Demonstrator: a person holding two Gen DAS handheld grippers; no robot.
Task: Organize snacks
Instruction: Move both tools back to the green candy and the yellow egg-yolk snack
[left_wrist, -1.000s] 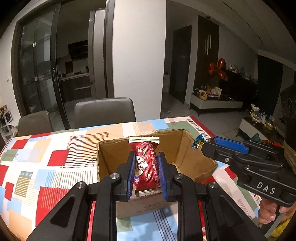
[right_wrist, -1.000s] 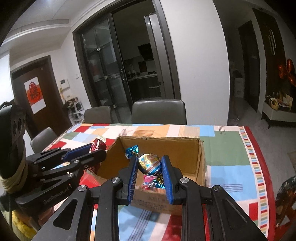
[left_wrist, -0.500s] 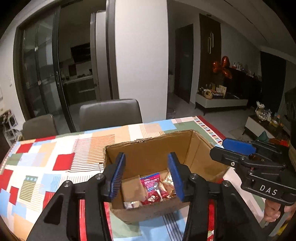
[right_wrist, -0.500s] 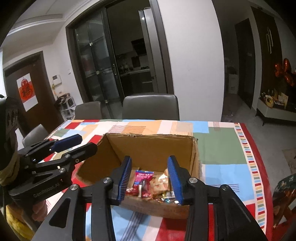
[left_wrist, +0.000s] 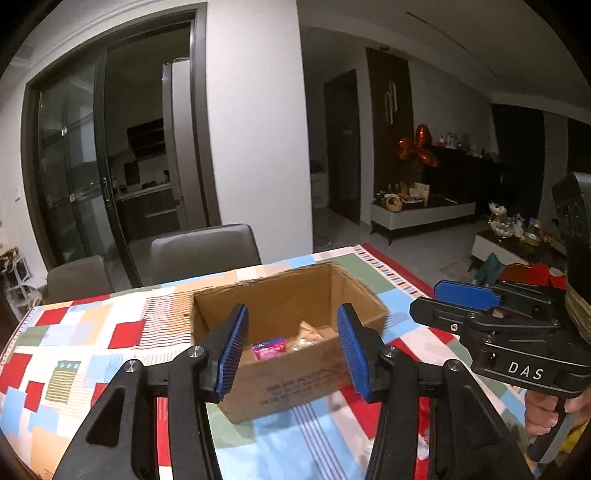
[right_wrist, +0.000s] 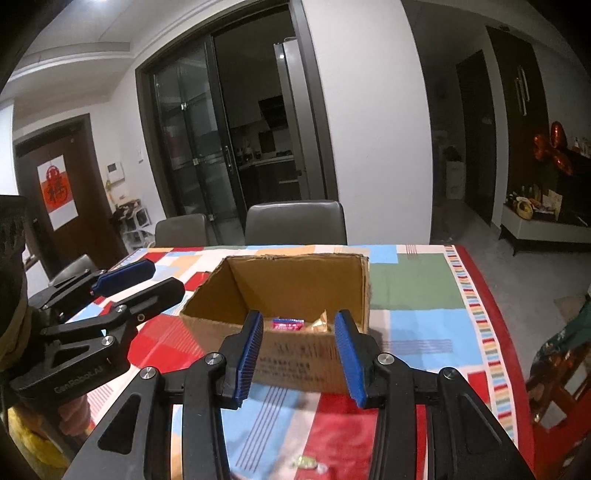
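An open cardboard box stands on the patchwork tablecloth. Inside lie a pink-red snack packet and a beige packet. My left gripper is open just short of the box's near wall, nothing between its blue pads; in the right wrist view the left gripper hangs to the box's left. My right gripper is open and empty too, in front of the box; in the left wrist view the right gripper sits to the box's right.
A small wrapped candy lies on the tablecloth near the front edge. Grey chairs stand at the table's far side. A person's hand grips the right tool's handle.
Both grippers opened and dropped their snacks, the red packet and the shiny candy, into the box. Both have since pulled back toward the table's near side.
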